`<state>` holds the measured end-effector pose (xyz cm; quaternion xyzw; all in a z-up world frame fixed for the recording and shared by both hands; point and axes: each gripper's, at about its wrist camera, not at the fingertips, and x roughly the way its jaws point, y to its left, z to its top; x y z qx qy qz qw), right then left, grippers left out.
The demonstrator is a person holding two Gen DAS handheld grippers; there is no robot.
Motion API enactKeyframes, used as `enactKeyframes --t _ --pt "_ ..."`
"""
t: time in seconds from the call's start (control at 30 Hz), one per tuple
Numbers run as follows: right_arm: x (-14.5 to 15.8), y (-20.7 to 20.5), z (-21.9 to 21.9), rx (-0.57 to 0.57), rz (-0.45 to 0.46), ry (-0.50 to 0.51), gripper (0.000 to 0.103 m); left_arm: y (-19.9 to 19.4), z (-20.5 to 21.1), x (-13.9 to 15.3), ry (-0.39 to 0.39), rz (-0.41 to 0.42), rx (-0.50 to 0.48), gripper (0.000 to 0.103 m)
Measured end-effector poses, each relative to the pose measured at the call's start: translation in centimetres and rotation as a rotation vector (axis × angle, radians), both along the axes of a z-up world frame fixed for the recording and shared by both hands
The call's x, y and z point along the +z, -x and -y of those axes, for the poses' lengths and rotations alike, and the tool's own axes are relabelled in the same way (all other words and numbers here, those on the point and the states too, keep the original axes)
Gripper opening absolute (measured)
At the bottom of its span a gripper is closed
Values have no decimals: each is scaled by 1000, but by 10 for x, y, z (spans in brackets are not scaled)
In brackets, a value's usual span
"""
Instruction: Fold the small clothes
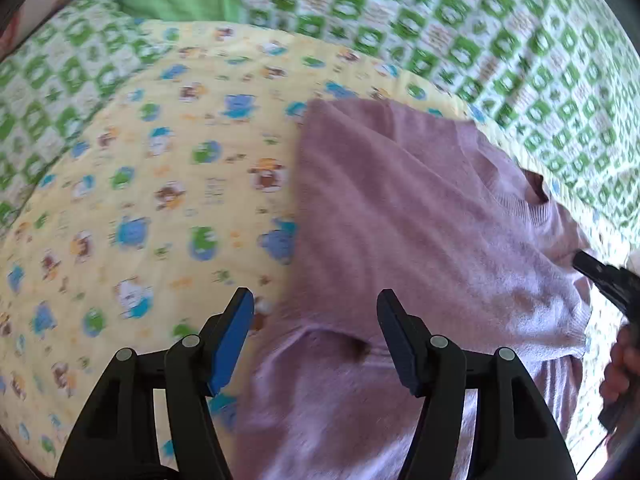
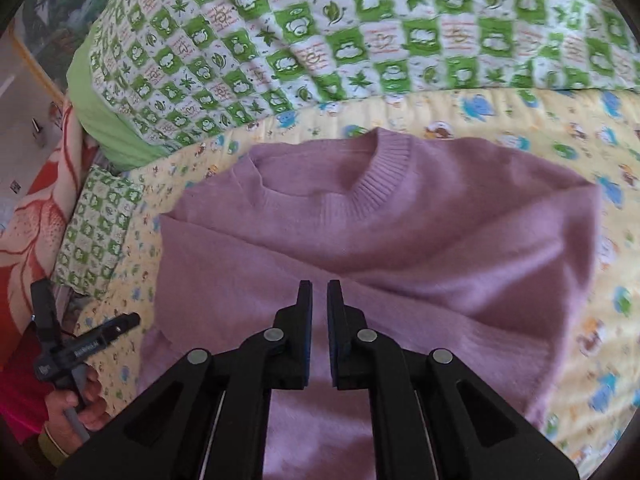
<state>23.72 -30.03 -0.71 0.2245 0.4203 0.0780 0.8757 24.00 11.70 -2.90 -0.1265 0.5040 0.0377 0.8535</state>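
A small lilac knit sweater (image 2: 400,240) is lying on a yellow quilt (image 1: 140,184) printed with little cartoon animals, and that quilt is serving as the landmark here. The sweater is resting flat near the quilt's far edge in the right wrist view, its ribbed neckline (image 2: 384,184) pointing away from that camera toward the green-and-white checked blanket (image 2: 320,40) that is bordering the quilt beyond. Its long axis is running from the neckline back toward the camera, with one side already lying folded over the body in a diagonal crease.

The right gripper (image 2: 319,286) is hovering over the sweater's middle, its jaws standing almost pressed together with only a thin gap and no cloth between them. The left gripper (image 1: 316,304) is hanging over the sweater's edge where it meets the quilt, its jaws spread wide and pinching nothing.

A hand (image 2: 76,404) is gripping the left tool's handle beside the quilt's edge. No containers are showing on the quilt.
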Motion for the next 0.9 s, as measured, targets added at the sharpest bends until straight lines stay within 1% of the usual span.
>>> enactKeyframes --t 0.03,0.07,0.13,0.17,0.2,0.23,0.27,0.3,0.4,0.43,0.47,0.53,0.57,0.6,0.63,0.7,0.77,0.8,0.9 --pt "-5 -7 1 3 -12 -18 8 -7 3 -7 -11 -6 -15 65" --pt "-12 -17 4 10 -38 -37 8 -13 6 -15 -40 -27 -28 65" --pt "-28 -34 13 4 -94 -18 8 -20 7 -32 -100 -83 -20 65" --pt "-34 -40 18 1 -110 -5 8 -23 4 -39 -113 -108 -16 67" --pt "-39 -47 24 -6 -127 14 8 -26 0 -46 -109 -129 -7 67" --pt "-45 -55 32 -27 -147 50 8 -27 -5 -49 -86 -131 2 70" --pt "-47 -61 42 -68 -159 97 8 -27 -8 -49 -76 -128 12 71" --pt "-47 -64 53 -113 -155 123 8 -27 -11 -47 -70 -124 19 71" --pt "-37 -62 90 -247 -108 68 8 -26 -16 -39 -55 -109 31 70" --pt "-32 -58 95 -268 -98 67 8 -24 -19 -36 -47 -105 34 70" --pt "-26 -51 100 -285 -79 60 8 -22 -21 -34 -38 -103 40 70" --pt "-18 -35 102 -276 -53 17 14 -11 -29 -29 -15 -104 46 70" --pt "-14 -22 101 -265 -46 -4 23 -6 -32 -27 -5 -105 47 70" --pt "-13 -13 99 -259 -43 -10 35 2 -34 -25 -1 -107 47 70" --pt "-12 0 96 -253 -40 -13 39 9 -36 -24 -1 -111 45 70" --pt "-12 28 89 -242 -41 -10 41 26 -39 -24 -5 -129 28 71" --pt "-17 53 84 -235 -66 -17 41 45 -41 -26 -9 -143 15 71" --pt "-19 65 80 -233 -80 -23 41 62 -45 -28 -9 -152 8 71" --pt "-31 106 70 -239 -124 -38 41 99 -45 -33 18 -183 -1 71"
